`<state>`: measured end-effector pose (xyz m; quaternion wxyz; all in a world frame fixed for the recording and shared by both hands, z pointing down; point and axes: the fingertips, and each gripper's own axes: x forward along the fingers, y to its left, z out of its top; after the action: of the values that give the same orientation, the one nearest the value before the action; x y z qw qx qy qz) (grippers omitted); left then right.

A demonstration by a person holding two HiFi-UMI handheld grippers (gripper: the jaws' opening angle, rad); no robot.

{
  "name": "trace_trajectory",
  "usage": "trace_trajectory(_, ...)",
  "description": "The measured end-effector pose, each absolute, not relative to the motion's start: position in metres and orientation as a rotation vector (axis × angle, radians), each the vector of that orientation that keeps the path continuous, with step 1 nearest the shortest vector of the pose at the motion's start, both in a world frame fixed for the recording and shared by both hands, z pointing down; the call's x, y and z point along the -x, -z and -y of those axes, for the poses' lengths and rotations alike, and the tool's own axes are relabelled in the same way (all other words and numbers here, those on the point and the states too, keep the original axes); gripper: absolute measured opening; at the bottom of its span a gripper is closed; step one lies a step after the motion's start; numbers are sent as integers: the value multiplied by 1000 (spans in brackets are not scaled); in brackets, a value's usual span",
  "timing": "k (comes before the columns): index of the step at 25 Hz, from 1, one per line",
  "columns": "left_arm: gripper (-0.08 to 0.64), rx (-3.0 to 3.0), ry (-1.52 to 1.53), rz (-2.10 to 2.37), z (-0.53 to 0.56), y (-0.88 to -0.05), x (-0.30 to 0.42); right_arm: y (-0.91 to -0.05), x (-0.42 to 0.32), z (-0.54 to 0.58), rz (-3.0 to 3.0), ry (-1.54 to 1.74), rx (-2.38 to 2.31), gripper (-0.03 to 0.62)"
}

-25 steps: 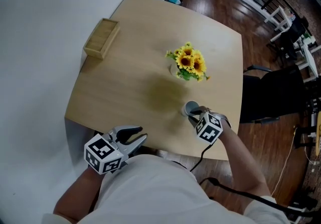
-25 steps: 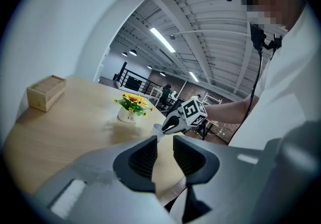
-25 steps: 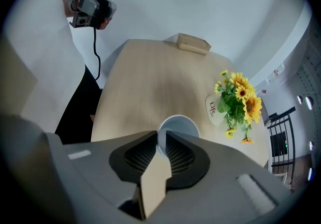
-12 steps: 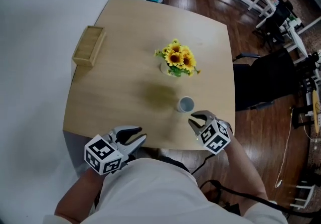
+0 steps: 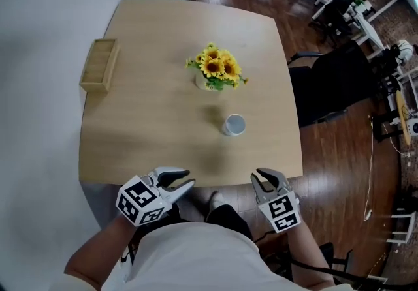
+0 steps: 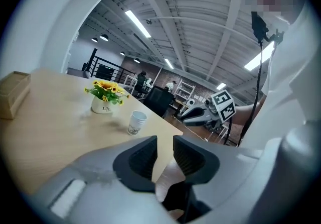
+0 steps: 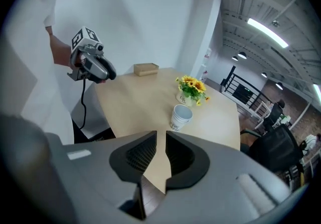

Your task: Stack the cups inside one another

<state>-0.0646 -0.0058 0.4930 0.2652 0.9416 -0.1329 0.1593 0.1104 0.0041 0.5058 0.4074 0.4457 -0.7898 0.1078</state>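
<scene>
Right gripper point(image 5: 264, 177) has withdrawn from the white paper cup point(image 5: 234, 124), which stands on the pale wooden table point(image 5: 130, 139) at 5 o'clock of the yellow sunflower pot point(image 5: 213, 73). Its jaws and those of the left gripper point(image 5: 183, 177) stand slightly parted, empty. Only 1 cup stack shows; stacking appears done.

The small white ceramic flower pot point(image 6: 103, 108) carries the word "Life". The print on the white paper cup point(image 6: 136, 122) is too small to read.
</scene>
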Motion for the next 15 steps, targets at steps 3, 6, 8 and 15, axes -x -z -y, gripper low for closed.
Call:
trace_trajectory(3,102,-2565,-428,398,-3,-485,58,-504,-125,-25,2002,-262,-1193,61)
trace_trajectory(6,94,-2553,-413,455,-24,-482,46,-500,-144,-46,2009,-225,-1232,58)
trace_trajectory(8,94,-2535,-410,489,-45,-480,31,-495,-158,-61,2027,-208,-1248,58)
trace_trajectory(15,95,-2603,-411,574,-108,-464,-30,-483,-216,-115,2125,-216,-1344,57)
